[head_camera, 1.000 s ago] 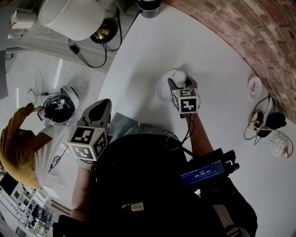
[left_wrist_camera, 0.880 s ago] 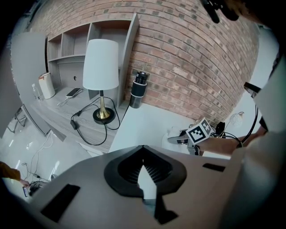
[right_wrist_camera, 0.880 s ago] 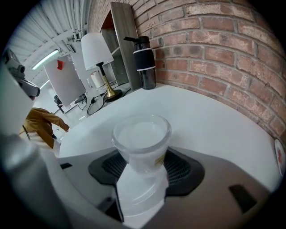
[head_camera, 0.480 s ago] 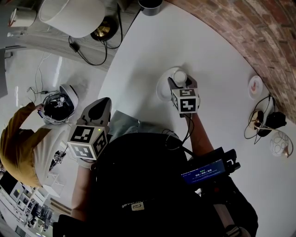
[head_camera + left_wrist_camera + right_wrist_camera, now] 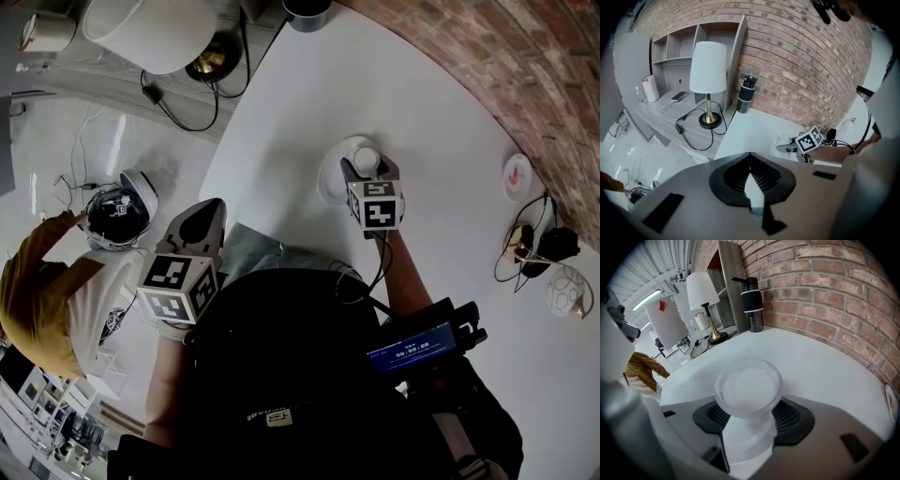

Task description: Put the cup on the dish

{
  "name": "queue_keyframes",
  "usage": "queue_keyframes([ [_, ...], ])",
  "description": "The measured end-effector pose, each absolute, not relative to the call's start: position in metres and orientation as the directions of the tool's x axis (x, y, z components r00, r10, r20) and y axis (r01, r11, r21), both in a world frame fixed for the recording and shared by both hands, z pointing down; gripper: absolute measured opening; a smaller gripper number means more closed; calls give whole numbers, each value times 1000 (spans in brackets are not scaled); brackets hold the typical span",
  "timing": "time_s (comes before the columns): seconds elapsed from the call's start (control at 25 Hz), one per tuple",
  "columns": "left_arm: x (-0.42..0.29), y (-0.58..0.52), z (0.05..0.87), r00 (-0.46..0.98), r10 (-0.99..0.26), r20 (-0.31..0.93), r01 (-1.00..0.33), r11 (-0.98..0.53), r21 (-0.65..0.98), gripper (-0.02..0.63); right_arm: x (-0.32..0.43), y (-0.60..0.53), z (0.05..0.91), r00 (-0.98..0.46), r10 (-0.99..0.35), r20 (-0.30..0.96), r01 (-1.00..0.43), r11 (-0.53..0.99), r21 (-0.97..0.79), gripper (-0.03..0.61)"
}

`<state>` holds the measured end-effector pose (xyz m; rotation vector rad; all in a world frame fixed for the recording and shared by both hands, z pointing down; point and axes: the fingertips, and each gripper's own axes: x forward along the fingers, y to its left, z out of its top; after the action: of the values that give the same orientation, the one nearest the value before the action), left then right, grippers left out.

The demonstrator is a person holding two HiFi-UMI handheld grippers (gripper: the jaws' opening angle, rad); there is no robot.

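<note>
Table (image 5: 422,112) bare around dish (image 5: 330,183); bottle (image 5: 305,11) at far edge.

Home-like room; brick wall (image 5: 801,56), table lamp (image 5: 708,68) on a grey sideboard (image 5: 663,117), open shelves (image 5: 675,44), white table (image 5: 394,84)

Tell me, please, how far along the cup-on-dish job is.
Done: the right gripper grips the cup in its jaws. In hand: the cup is held over the dish; whether it touches is unclear. Left: set it down and open the jaws.

White round table (image 5: 441,122) with dish (image 5: 328,184), black bottle (image 5: 305,11) (far edge), small plate (image 5: 517,176).
</note>
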<state>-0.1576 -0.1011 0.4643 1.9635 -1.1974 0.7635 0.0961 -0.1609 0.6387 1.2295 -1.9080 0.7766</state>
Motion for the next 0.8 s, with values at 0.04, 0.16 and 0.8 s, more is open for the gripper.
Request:
queue_keyframes([
  [0.04,-158,-101,464,397,-495,772,-910,-324,260,6,96,-160,639,-279,-489,826,-927,362,-99,261],
  [0.16,-158,-99,463,395,-497,772,-911,-323,258,6,96,-159,638,-275,-496,824,-926,368,-88,261],
  [0.8,-154,-92,465,396,-500,770,-911,-322,259,6,92,-157,641,-283,-495,822,-916,394,-78,261],
])
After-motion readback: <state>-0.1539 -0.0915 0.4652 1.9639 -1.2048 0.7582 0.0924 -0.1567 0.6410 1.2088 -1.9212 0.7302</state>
